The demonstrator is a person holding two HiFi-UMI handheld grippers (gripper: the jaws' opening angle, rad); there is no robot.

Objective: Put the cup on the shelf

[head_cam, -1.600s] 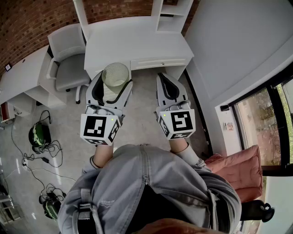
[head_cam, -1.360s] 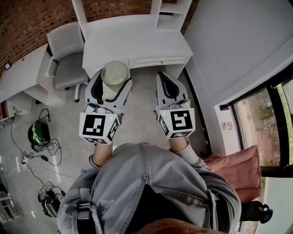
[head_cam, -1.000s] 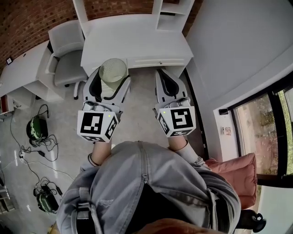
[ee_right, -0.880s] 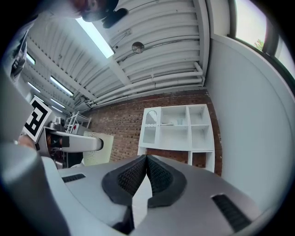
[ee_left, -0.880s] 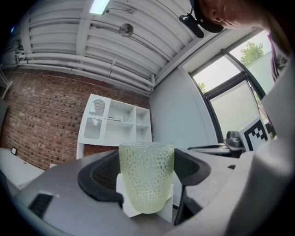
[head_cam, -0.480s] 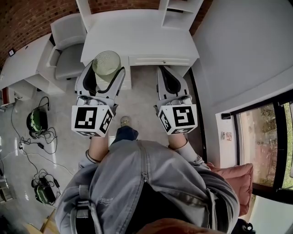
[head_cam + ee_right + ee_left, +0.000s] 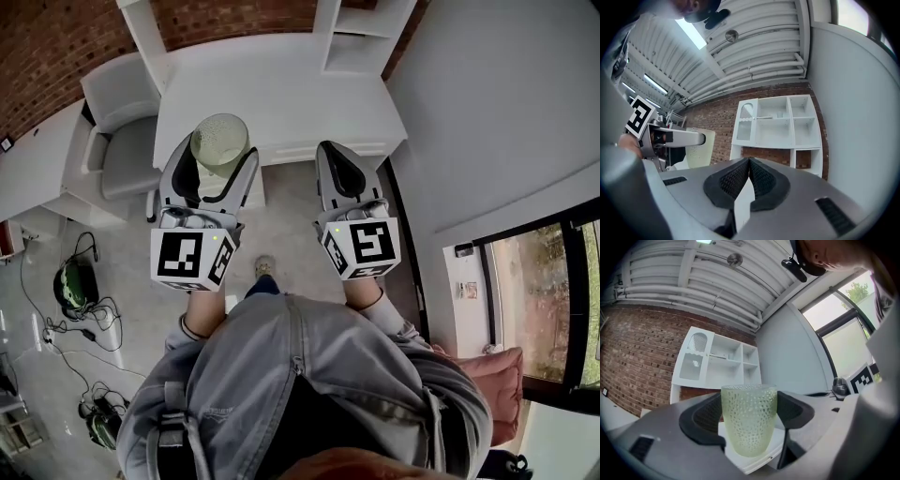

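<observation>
A pale green dimpled glass cup (image 7: 219,141) (image 7: 748,418) stands upright between the jaws of my left gripper (image 7: 217,161) (image 7: 749,420), which is shut on it. From the right gripper view the cup (image 7: 701,150) shows at the left. My right gripper (image 7: 340,169) (image 7: 749,176) is shut with nothing between its pads. Both grippers hover at the front edge of a white desk (image 7: 272,89). A white shelf unit (image 7: 717,363) (image 7: 778,122) with several open compartments stands on the desk against the brick wall; its lower part (image 7: 361,37) shows in the head view.
A grey armchair (image 7: 122,141) stands left of the desk. A second white desk (image 7: 37,164) is further left. Cables and green gear (image 7: 75,281) lie on the floor at left. A grey wall (image 7: 487,103) and a window (image 7: 553,319) are on the right.
The person has stepped toward the desk; both grippers now reach its front edge. The left gripper kept hold of the cup. The right gripper stayed shut.
</observation>
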